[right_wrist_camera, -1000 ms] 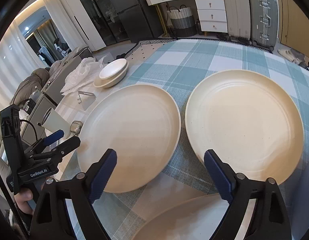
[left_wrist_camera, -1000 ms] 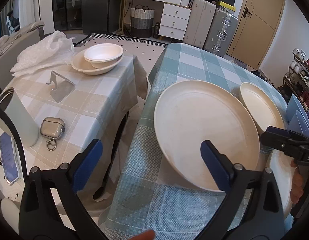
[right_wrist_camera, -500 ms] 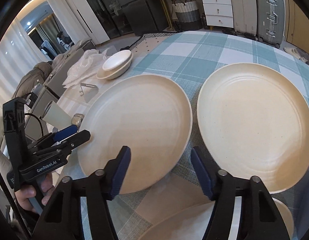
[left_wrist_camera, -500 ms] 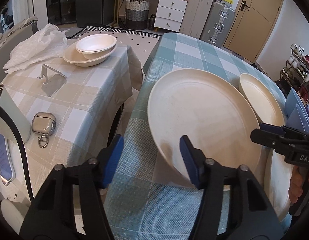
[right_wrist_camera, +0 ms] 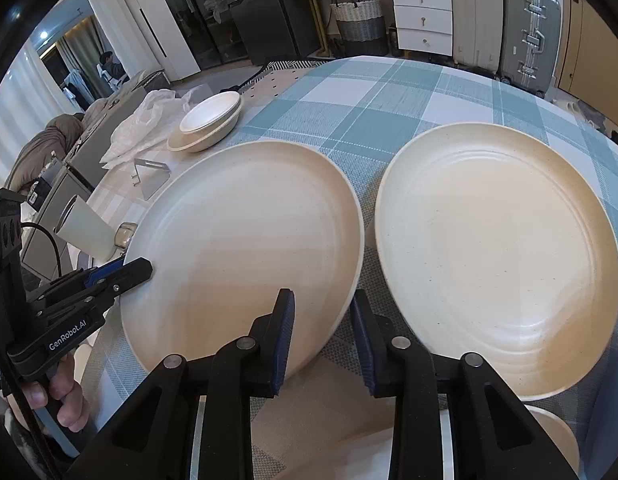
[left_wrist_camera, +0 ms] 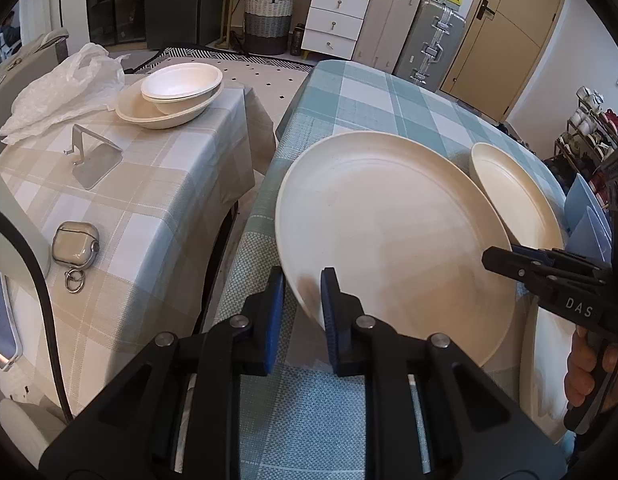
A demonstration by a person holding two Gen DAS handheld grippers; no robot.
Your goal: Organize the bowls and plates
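A large cream plate (left_wrist_camera: 389, 232) (right_wrist_camera: 245, 240) lies at the left edge of the teal checked table (left_wrist_camera: 361, 92). My left gripper (left_wrist_camera: 302, 296) (right_wrist_camera: 121, 270) is closing, its blue pads pinching the plate's left rim. My right gripper (right_wrist_camera: 321, 320) (left_wrist_camera: 497, 254) is closing too, its jaws astride the same plate's right rim and clamped on it. A second cream plate (right_wrist_camera: 497, 248) (left_wrist_camera: 513, 200) sits just right of it. A third plate's rim (right_wrist_camera: 549, 428) shows under my right gripper. Stacked bowls (left_wrist_camera: 177, 92) (right_wrist_camera: 209, 124) rest on the beige side table (left_wrist_camera: 149, 200).
The side table also carries a white plastic bag (left_wrist_camera: 61, 92), a metal phone stand (left_wrist_camera: 93, 156), an earbud case (left_wrist_camera: 75, 246) and a pale cup (right_wrist_camera: 85, 232). A narrow gap (left_wrist_camera: 229, 216) separates the two tables. Blue dishes (left_wrist_camera: 589, 208) stand at the far right.
Both grippers went from wide open to closed on opposite rims of the left plate. Neither hand has shifted much.
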